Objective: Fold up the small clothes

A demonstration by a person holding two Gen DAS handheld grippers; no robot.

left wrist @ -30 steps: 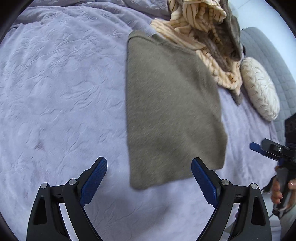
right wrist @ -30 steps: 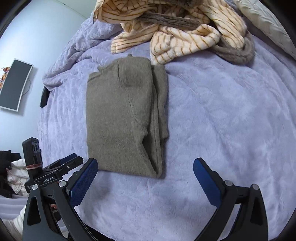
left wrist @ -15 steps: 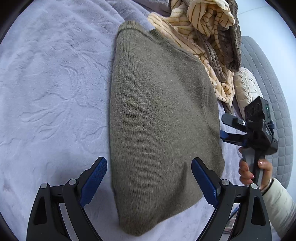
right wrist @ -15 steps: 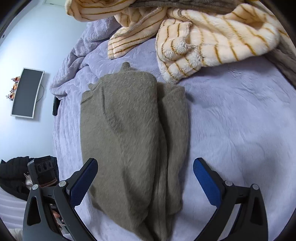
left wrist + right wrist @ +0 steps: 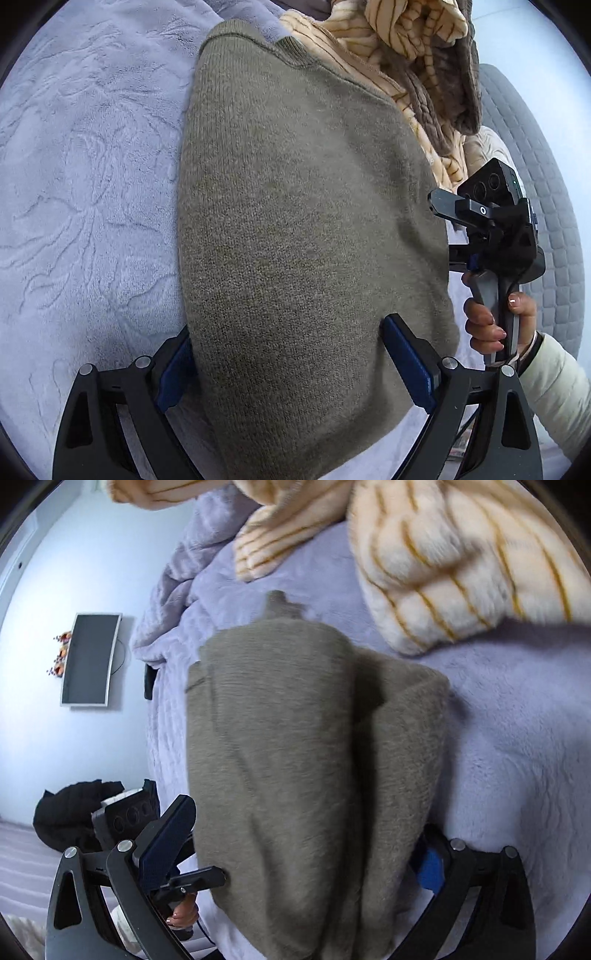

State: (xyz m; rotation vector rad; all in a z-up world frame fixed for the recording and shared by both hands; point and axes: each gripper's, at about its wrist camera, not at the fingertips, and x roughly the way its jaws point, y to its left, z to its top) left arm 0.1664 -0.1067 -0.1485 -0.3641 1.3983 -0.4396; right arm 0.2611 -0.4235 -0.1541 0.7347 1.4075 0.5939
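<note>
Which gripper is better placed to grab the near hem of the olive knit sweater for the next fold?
Roughly even, slight edge left. The left gripper and right gripper each straddle the olive knit sweater with open jaws, but the left faces a single flat layer.

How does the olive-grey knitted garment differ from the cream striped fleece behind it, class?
The olive-grey garment is plain in colour; the striped fleece is cream with thin golden stripes. The garment lies flat with its sides folded in; the fleece sits in a crumpled heap. The garment looks finely knitted, the fleece thick and fluffy. Both rest on the lilac blanket.
</note>
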